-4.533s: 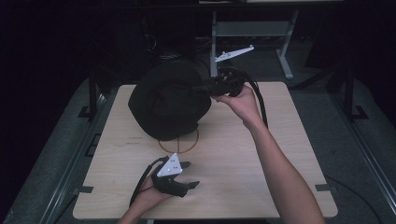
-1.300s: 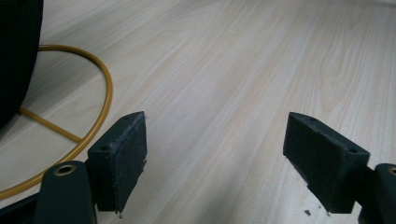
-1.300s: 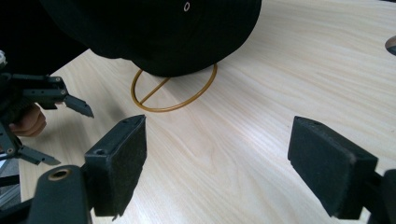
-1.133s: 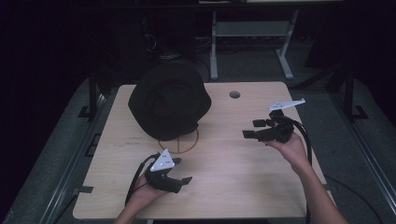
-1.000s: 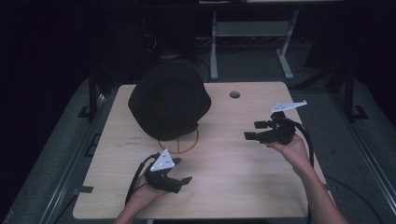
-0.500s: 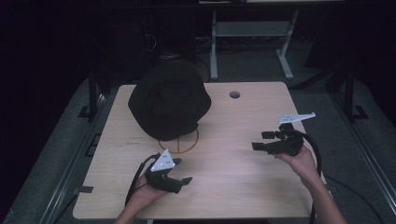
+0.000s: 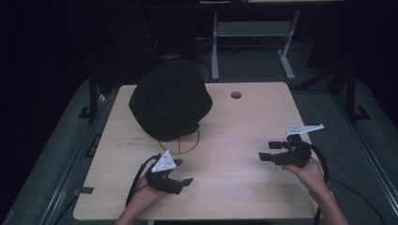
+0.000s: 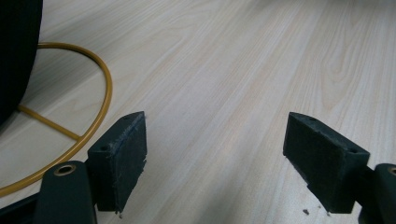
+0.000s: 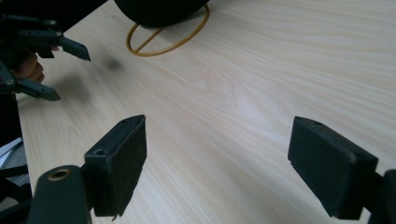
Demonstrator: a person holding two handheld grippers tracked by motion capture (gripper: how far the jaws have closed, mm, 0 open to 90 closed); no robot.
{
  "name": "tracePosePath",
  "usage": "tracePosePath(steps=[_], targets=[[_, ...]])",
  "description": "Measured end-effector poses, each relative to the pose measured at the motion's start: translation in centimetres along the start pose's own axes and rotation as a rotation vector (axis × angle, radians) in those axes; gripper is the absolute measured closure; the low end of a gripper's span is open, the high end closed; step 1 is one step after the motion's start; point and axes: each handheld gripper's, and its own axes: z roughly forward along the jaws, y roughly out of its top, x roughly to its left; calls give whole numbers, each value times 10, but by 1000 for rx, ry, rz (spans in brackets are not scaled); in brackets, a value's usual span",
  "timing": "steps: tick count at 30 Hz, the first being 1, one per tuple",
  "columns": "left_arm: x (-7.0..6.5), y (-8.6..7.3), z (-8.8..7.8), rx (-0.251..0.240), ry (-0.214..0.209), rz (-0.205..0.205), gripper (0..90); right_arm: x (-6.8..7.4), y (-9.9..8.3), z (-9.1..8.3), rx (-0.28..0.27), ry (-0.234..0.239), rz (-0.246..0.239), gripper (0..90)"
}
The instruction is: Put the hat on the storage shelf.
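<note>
A black hat (image 7: 170, 99) lies on the back left of the wooden table (image 7: 244, 122), partly covering a yellow ring mark (image 7: 187, 143) drawn on the wood. My left gripper (image 7: 187, 182) rests low near the front left, open, nothing between its jaws; its own view shows the yellow ring (image 8: 100, 98) and the hat's edge (image 8: 16, 51) at left. My right gripper (image 7: 264, 153) hovers at the front right, open and empty, pointing left. In the right gripper view the hat (image 9: 159, 9), the ring (image 9: 173, 39) and the left gripper (image 9: 51, 70) lie ahead.
A round cable hole (image 7: 235, 95) sits near the table's back edge. Behind the table stands a white metal frame (image 7: 251, 33) on dark floor. Bare wood stretches between the two grippers.
The right gripper has left the hat, swung back toward the front right and dropped lower over the table. The left gripper has barely moved. The hat stays put.
</note>
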Motion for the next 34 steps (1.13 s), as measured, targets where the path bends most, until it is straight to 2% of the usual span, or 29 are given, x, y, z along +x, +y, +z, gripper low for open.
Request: tracePosePath(steps=[11,15,17,25,27,28,29,30,31,32,33,34], targets=[[1,-1,-1,-4,7,-6,214,0,-16,-6,-1,-5,2,190],[1,-1,-1,-4,9,-8,214,1,-27,-9,-5,10,16,189],[1,-1,-1,-5,11,-7,214,4,-37,-12,-38,23,26,189],[1,-1,0,2,11,-2,214,10,-54,-16,-40,29,25,188],[0,-1,1,7,13,11,214,14,-57,-17,-27,11,19,186],[-1,0,1,2,11,10,214,22,-60,-17,-7,-51,-23,184],[0,0,2,-1,11,7,214,26,-62,-18,-12,-88,-53,182],[0,0,2,0,12,6,214,31,-66,-17,-33,-102,-74,181],[0,0,2,0,12,6,214,31,-66,-17,-33,-102,-74,181],[2,-1,3,4,10,6,214,39,-77,-15,-84,-113,-78,194],[2,-1,3,4,10,6,213,43,-81,-13,-70,-134,-82,189],[2,-1,3,2,10,5,213,43,-81,-13,-70,-134,-82,189]])
